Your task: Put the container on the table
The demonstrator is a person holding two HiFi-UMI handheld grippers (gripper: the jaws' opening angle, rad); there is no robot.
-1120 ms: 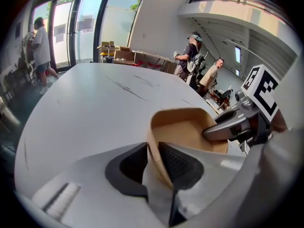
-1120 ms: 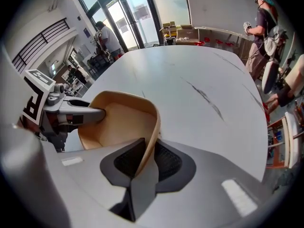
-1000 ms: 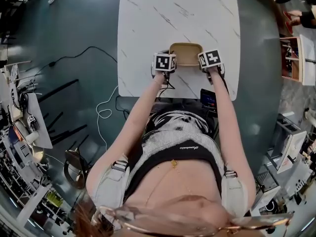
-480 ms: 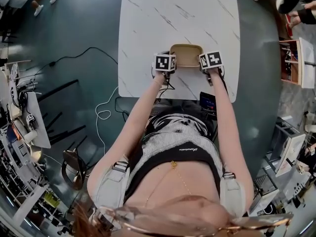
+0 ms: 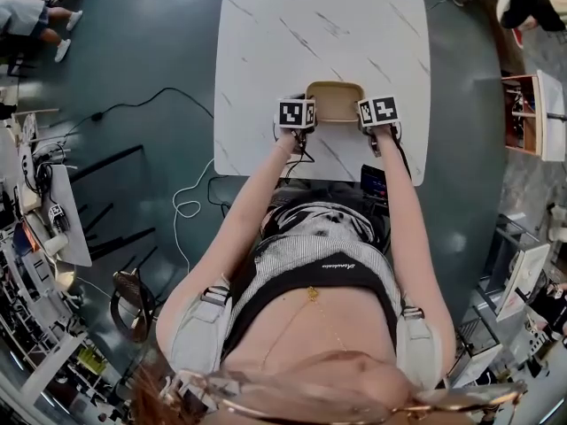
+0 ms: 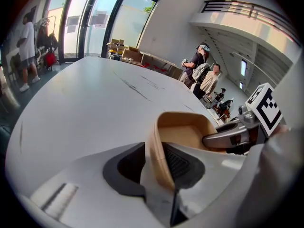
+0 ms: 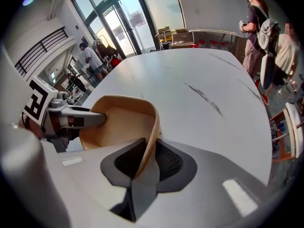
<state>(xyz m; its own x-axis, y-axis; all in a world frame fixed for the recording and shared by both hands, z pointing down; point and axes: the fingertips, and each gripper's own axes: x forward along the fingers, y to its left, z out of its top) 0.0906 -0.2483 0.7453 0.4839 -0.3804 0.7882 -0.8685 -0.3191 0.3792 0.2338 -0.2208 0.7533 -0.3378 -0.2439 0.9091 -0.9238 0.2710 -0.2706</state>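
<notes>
A tan, rounded-rectangle container (image 5: 334,100) is over the near middle of the white marble table (image 5: 319,34), with a gripper on each side of it. My left gripper (image 5: 307,106) is shut on its left wall, which passes between the dark pads (image 6: 178,163). My right gripper (image 5: 362,106) is shut on the right wall, pinched between its pads (image 7: 168,161). The container (image 6: 185,132) is empty inside. Each gripper view shows the opposite gripper clamped on the far rim (image 7: 71,120). Whether the container (image 7: 121,122) rests on the tabletop I cannot tell.
A dark screen device (image 5: 373,180) lies on the person's lap by the table's near edge. A white cable (image 5: 186,204) trails over the dark floor at left. A wooden shelf (image 5: 524,104) stands at right. People stand beyond the table's far side (image 6: 202,68).
Both grippers and the container have kept their place. Only people at the room's edges have shifted.
</notes>
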